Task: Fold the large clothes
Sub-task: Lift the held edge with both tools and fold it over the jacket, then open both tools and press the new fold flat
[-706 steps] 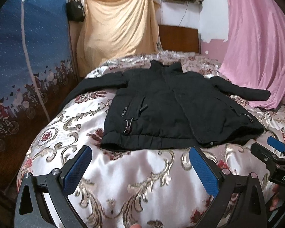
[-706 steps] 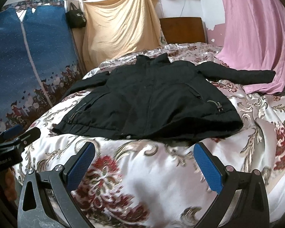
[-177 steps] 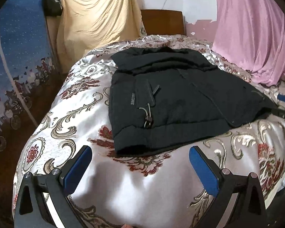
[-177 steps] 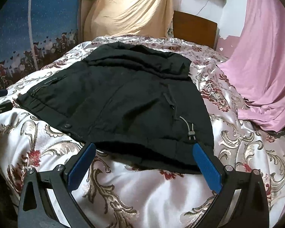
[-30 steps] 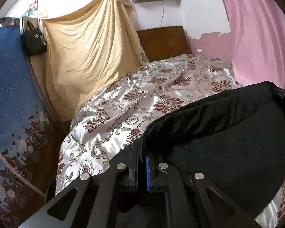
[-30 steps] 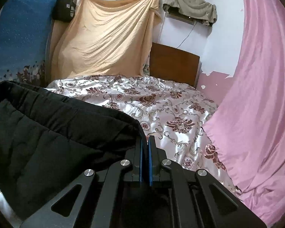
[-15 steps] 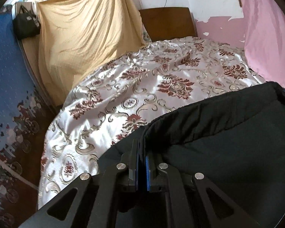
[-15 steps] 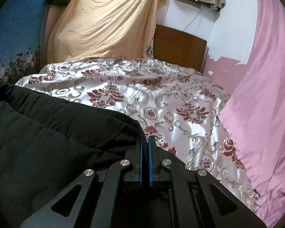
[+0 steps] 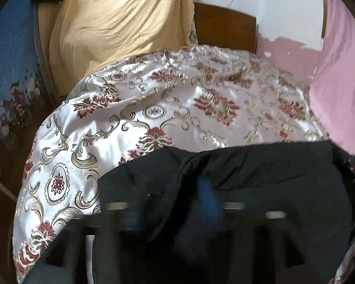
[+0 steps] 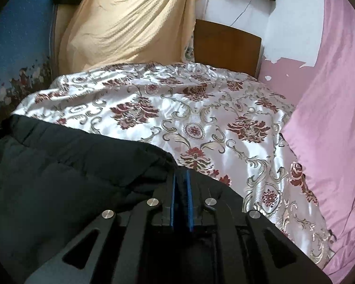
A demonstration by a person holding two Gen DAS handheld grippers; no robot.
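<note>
A black padded jacket (image 9: pixel 272 189) lies folded over on the bed, its doubled edge running across the lower half of both views. My left gripper (image 9: pixel 170 208) is smeared by motion. Its jaws are opening, and the blue pads (image 9: pixel 207 198) stand apart on either side of the jacket's left corner without pressing it. In the right wrist view the jacket (image 10: pixel 71 177) fills the lower left. My right gripper (image 10: pixel 181 189) has black fabric pinched between its blue pads (image 10: pixel 189 198). Its jaws are just opening, with only a thin gap.
A shiny floral bedspread (image 9: pixel 153 108) covers the bed beyond the jacket. A pink curtain (image 10: pixel 331 118) hangs along the right side. A yellow cloth (image 9: pixel 120 23), a wooden headboard (image 10: pixel 227 45) and a blue patterned hanging (image 9: pixel 9 59) stand at the back and left.
Both grippers have come down and forward, laying the jacket's edge onto the bed. The left jaws, shut on fabric before, have sprung apart. A thin gap shows between the right pads.
</note>
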